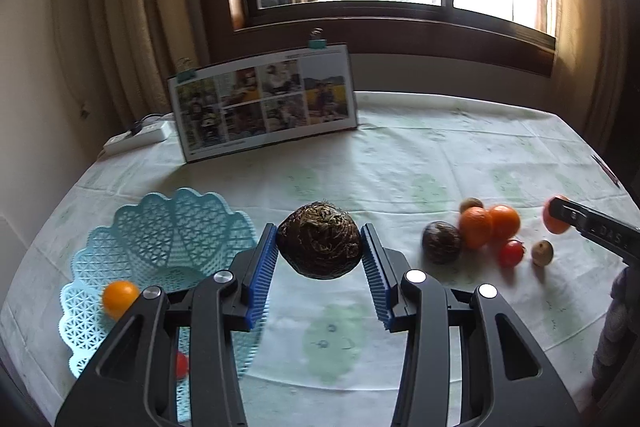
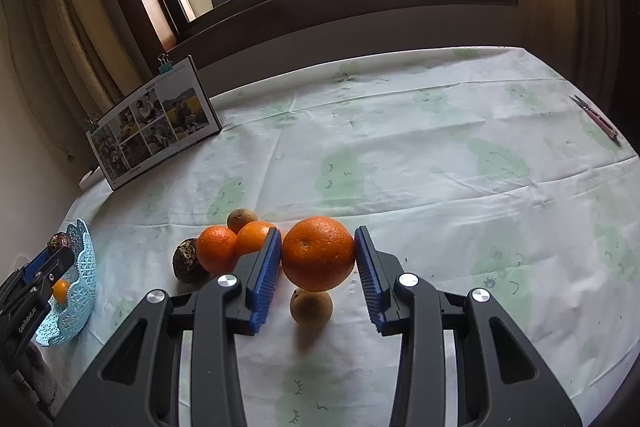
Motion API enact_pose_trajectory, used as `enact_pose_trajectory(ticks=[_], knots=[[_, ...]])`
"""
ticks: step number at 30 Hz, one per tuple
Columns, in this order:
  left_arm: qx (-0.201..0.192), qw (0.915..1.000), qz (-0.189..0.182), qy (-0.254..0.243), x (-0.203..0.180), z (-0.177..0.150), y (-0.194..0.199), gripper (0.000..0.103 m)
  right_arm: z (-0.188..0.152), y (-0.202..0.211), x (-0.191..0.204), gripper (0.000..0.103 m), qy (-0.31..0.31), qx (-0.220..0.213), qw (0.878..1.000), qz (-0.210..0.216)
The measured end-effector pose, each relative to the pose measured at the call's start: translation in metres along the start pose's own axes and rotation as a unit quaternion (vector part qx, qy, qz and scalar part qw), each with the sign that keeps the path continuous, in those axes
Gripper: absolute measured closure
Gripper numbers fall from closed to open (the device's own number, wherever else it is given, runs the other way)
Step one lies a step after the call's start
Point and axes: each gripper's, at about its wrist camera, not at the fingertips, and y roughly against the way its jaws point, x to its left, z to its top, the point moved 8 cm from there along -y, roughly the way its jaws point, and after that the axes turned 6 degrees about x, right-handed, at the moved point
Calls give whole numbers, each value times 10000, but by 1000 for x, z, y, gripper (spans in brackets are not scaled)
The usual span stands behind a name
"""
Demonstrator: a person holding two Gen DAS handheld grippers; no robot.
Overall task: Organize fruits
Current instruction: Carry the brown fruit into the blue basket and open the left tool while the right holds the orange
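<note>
- Left gripper (image 1: 320, 247) closed on a dark brown rough fruit (image 1: 319, 239), both blue pads touching its sides, fruit lifted clear of the tablecloth (image 1: 440, 155).
- Light blue basket (image 1: 120, 255) just to the left of this gripper and lower; so a short move to the left and down probably needed before release.
- Inside the basket already a small orange fruit (image 1: 119, 298) and something small and red (image 1: 182, 364), half hidden behind the gripper body.
- Right gripper (image 2: 318, 255) closed on a large orange (image 2: 318, 253), held above a small brown fruit (image 2: 311, 307) on the cloth.
- Basket far to the left from the right gripper, with the left gripper between; left one clearly nearer, likely first to drop.
- Remaining pile (image 2: 224, 247) just left of the right gripper: two oranges, a dark fruit, a small brown one, touching each other.
</note>
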Motion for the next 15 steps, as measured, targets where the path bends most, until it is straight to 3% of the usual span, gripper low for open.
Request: enact_pose_trajectory(ticks=[15], knots=[[31, 9949, 635, 786, 96, -23, 14, 59, -11, 11, 17, 65, -28, 7, 9999, 114]])
